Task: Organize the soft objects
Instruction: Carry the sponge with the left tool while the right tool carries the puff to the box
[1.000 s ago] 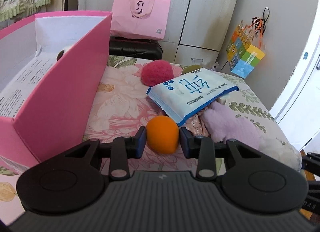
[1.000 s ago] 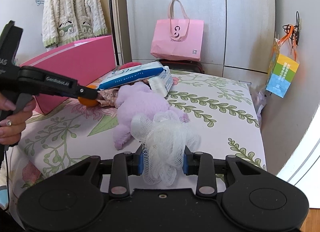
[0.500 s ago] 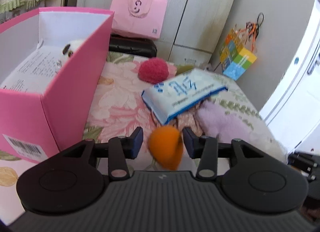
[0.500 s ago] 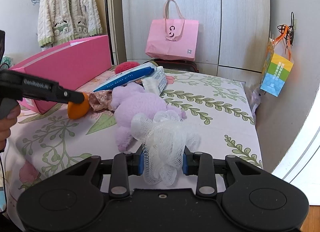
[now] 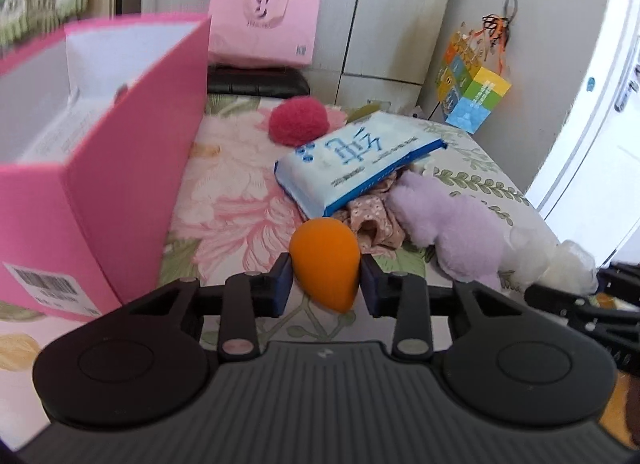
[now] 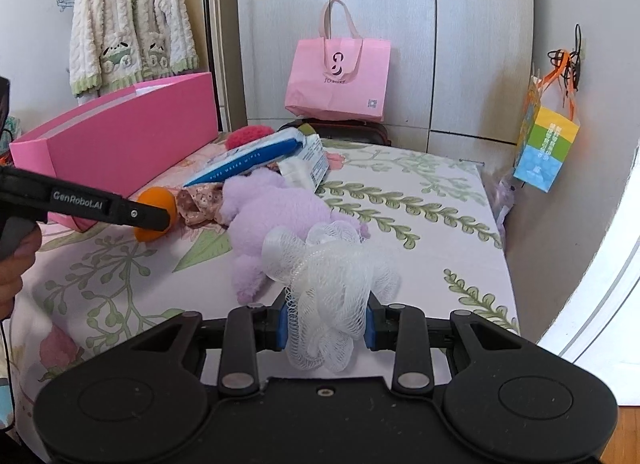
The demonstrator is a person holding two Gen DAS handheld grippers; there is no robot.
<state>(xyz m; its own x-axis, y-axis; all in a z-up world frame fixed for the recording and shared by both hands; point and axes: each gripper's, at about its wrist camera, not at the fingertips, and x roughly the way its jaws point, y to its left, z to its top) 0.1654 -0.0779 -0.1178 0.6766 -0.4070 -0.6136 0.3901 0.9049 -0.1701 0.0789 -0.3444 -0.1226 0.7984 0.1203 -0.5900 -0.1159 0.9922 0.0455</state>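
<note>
- Sponge [image 5: 325,264], orange and egg-shaped, sits between the left gripper [image 5: 325,288] pads, jaws closing onto it; the pink box [image 5: 132,167] waits at ten o'clock, likely its destination.
- Right gripper [image 6: 325,328] is clamped on the white mesh pouf [image 6: 330,288], held just off the bedsheet [image 6: 420,240], presumably for boxing too.
- Left view alone shows the box's open inside; right view alone shows a hand [image 6: 16,264] on the left tool's handle.
- Purple plush [image 6: 276,215] and wipes pack [image 5: 356,155] lie at twelve o'clock, untouched.
</note>
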